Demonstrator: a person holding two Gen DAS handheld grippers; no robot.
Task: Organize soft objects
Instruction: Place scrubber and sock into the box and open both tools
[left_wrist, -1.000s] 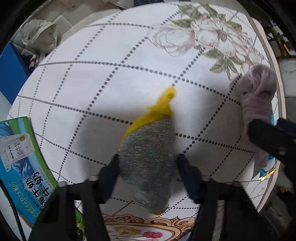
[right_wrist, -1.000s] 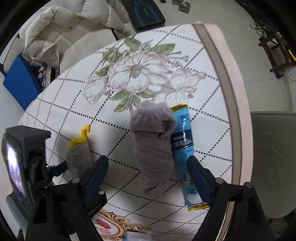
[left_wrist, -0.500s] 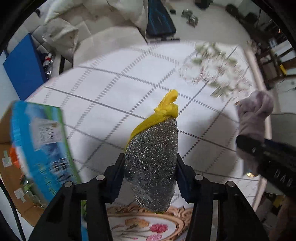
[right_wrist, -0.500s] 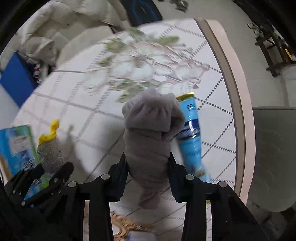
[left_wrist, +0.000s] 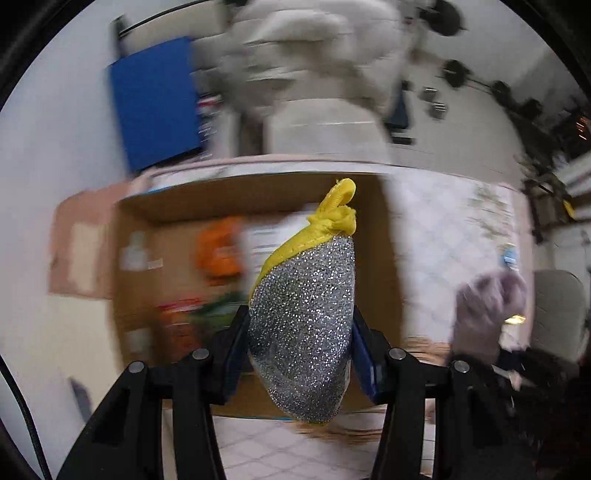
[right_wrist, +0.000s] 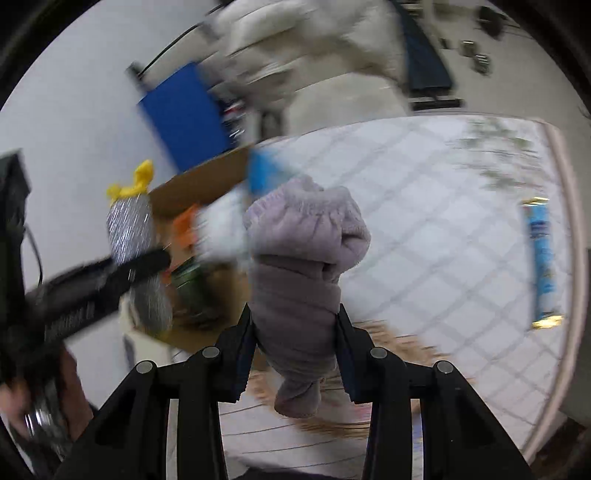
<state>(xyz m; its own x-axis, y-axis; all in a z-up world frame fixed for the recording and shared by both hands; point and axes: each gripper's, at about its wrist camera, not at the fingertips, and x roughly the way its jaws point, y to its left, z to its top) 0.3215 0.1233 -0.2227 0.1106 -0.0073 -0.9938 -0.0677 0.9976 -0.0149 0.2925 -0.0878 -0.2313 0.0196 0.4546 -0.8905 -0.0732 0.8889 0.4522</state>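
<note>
My left gripper (left_wrist: 297, 354) is shut on a silver glitter pouch with a yellow knotted top (left_wrist: 306, 317) and holds it in the air in front of an open cardboard box (left_wrist: 177, 236). My right gripper (right_wrist: 295, 343) is shut on a rolled mauve fuzzy sock (right_wrist: 299, 266), lifted above the table. The pouch (right_wrist: 135, 229) and the left gripper also show at the left of the right wrist view. The sock (left_wrist: 484, 310) shows blurred at the right of the left wrist view.
The box (right_wrist: 207, 184) holds orange, green and red packets, blurred. A blue tube (right_wrist: 541, 254) lies on the white checked tablecloth (right_wrist: 443, 206) near its right edge. A blue board (left_wrist: 155, 103) and a pale padded jacket (left_wrist: 314, 48) stand behind the table.
Both grippers closed on their objects and lifted them off the table. Both have swung left toward the cardboard box, and the views are motion-blurred.
</note>
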